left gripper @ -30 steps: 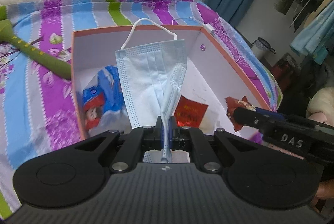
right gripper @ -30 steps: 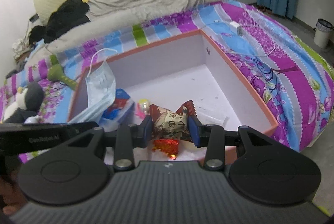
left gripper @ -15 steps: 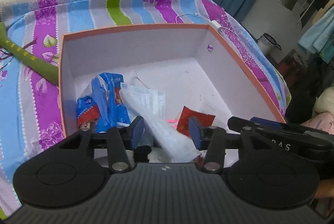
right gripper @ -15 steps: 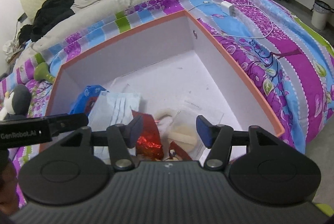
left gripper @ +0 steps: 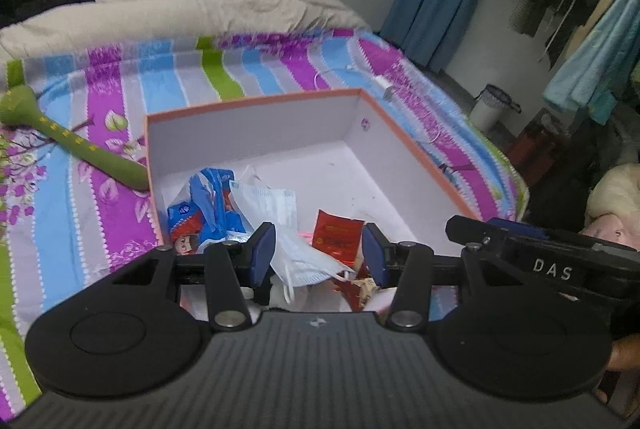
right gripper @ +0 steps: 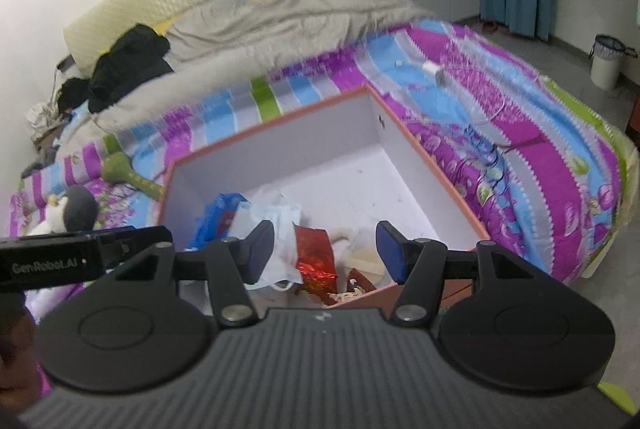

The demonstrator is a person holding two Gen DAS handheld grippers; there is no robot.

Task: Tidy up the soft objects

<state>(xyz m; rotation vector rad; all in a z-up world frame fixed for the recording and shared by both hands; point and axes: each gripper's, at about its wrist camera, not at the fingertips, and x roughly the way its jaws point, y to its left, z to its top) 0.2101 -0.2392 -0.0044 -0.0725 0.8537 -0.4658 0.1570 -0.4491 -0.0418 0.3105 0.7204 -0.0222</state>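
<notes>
Both grippers, left gripper and right gripper, now gape empty; the released face mask and red packet lie inside the box, deposit complete.

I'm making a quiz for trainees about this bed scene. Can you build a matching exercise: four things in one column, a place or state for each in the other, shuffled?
Things:
1. pale blue pleated face mask
2. green long-handled plush mallet
3. black and white stuffed penguin toy
4. left claw

Places or states:
A. open, holding nothing
B. outside the box, against its left wall
C. inside the orange-rimmed cardboard box
D. on the bedspread, apart from the box

Pairs: 1-C, 2-B, 3-D, 4-A
</notes>
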